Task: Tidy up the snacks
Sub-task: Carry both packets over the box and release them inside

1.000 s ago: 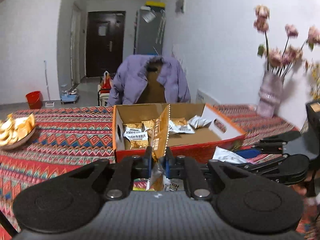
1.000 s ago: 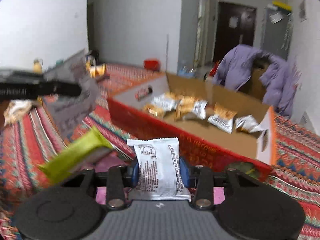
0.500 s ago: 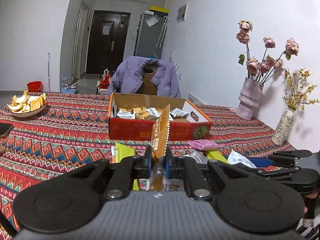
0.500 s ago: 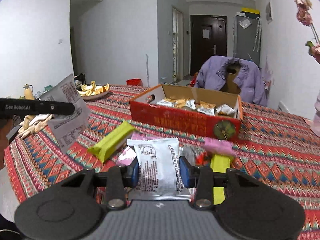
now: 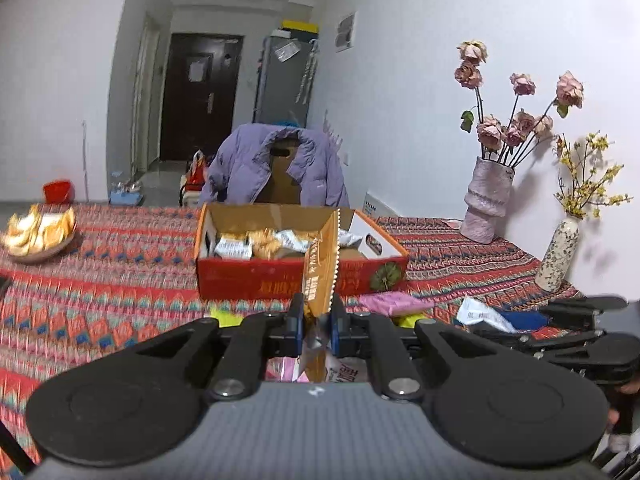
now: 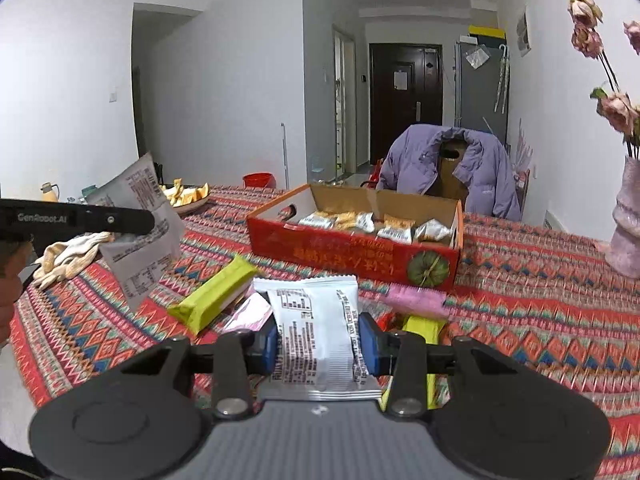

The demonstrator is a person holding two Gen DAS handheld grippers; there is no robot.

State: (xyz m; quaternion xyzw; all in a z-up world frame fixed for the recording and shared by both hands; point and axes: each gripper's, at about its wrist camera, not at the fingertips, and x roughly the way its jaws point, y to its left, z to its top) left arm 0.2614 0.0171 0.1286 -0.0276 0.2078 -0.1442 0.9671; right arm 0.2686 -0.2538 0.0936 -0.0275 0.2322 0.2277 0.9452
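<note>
A red cardboard box (image 5: 256, 280) stands mid-table with several snack packets inside. My left gripper (image 5: 316, 314) is shut on an orange packet (image 5: 320, 260) that stands upright and edge-on, short of the box's front wall. From the right wrist view the left gripper (image 6: 144, 222) appears at the left with that packet's grey printed back (image 6: 140, 224). My right gripper (image 6: 318, 336) is shut on a white packet (image 6: 316, 328), also short of the box (image 6: 352, 248). Loose on the cloth lie a green bar (image 6: 216, 296), pink packets (image 6: 416, 300) and a yellow packet (image 6: 420, 328).
A bowl of orange peel (image 5: 40, 232) sits at the far left. Two vases with flowers (image 5: 486, 200) (image 5: 558, 256) stand at the right by the wall. A chair with a purple jacket (image 5: 276, 168) is behind the box. Pale gloves (image 6: 68, 256) lie at the table's left edge.
Both grippers have drawn back from the box with their packets still held. The box now looks smaller and farther, and the loose packets in front of it have come into view.
</note>
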